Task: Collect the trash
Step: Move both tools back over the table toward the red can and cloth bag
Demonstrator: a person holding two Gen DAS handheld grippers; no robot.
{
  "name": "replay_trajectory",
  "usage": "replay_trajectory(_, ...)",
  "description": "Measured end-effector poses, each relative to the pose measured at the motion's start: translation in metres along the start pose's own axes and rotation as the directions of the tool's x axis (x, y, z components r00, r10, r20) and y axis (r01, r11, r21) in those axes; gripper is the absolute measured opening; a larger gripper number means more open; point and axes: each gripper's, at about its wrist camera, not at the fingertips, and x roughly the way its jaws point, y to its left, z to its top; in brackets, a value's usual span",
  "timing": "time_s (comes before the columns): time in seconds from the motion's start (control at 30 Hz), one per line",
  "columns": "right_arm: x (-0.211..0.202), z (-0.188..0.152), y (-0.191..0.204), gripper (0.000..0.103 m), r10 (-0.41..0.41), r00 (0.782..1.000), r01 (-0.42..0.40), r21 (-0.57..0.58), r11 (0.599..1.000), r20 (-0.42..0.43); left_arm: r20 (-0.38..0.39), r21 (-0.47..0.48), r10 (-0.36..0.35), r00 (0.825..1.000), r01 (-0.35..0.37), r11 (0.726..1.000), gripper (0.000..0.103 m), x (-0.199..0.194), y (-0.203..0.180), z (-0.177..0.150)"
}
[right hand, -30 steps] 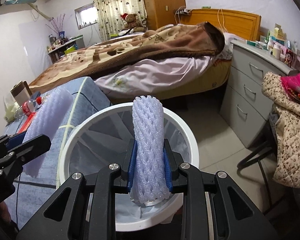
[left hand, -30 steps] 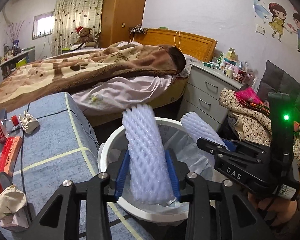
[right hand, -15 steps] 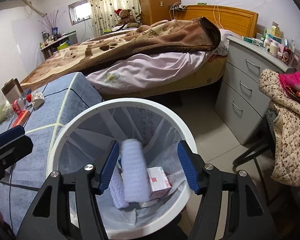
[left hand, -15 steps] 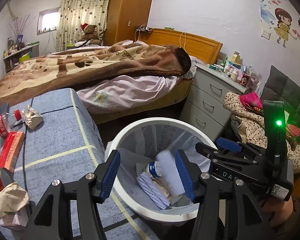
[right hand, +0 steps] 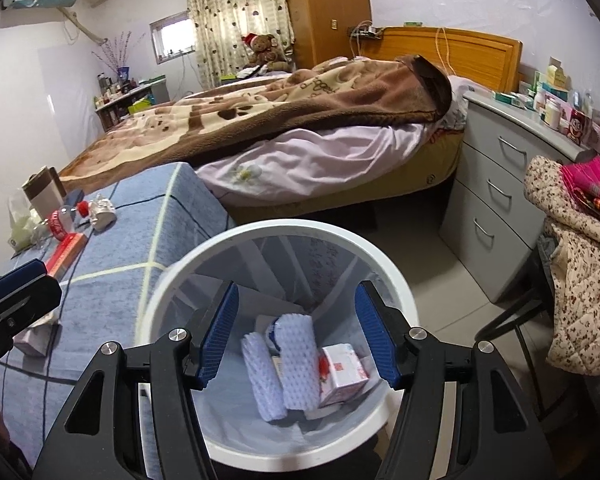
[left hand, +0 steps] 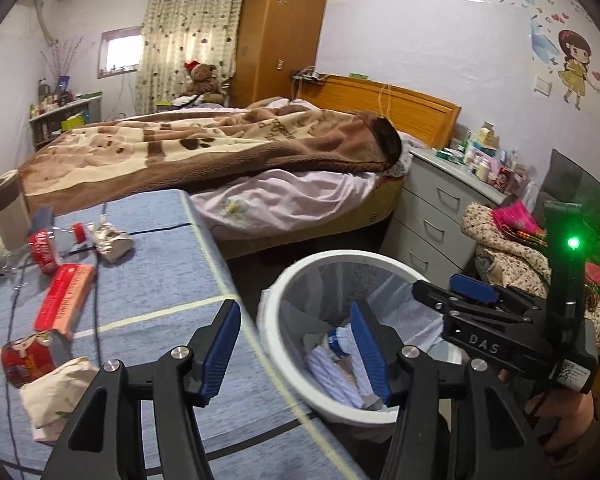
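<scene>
A white trash bin (right hand: 180, 272) with a clear liner holds two white foam net sleeves (right hand: 296, 360) and a small pink-white box (right hand: 342, 372). My right gripper (right hand: 296, 332) is open and empty above the bin. My left gripper (left hand: 298, 348) is open and empty over the bin's left rim (left hand: 272, 308) and the blue table edge. On the blue table (left hand: 152, 264) lie a red box (left hand: 64, 300), a red can (left hand: 28, 356), a crumpled bag (left hand: 56, 392), a crumpled wrapper (left hand: 112, 240) and a red-label bottle (left hand: 44, 244).
A bed with a brown blanket (left hand: 204, 148) stands behind the table. A grey drawer unit (right hand: 500, 184) with small items on top is at the right. A chair draped with floral clothes (right hand: 572, 280) stands right of the bin.
Both grippers opened and let go of their foam net sleeves, which fell into the bin. The left gripper has shifted left toward the table.
</scene>
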Motion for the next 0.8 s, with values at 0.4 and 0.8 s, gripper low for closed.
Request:
replay_trajectory(0.4, -0.002, -0.004, 0.047, 0.062, 0.125, 0.992, -0.124, -0.051, 0.991, 0.015, 0.054, -0.092, 0.147, 0.988, -0.141, 0.986, 0.057, -0.046, 0.075, -0.005)
replay_trajectory(0.8, 0.010, -0.016, 0.102, 0.062, 0.238, 0.970, -0.241, -0.138, 0.961, -0.038, 0.028, -0.195, 0.248, 0.968, -0.238, 0.951, 0.057, -0.073, 0.155, -0.024)
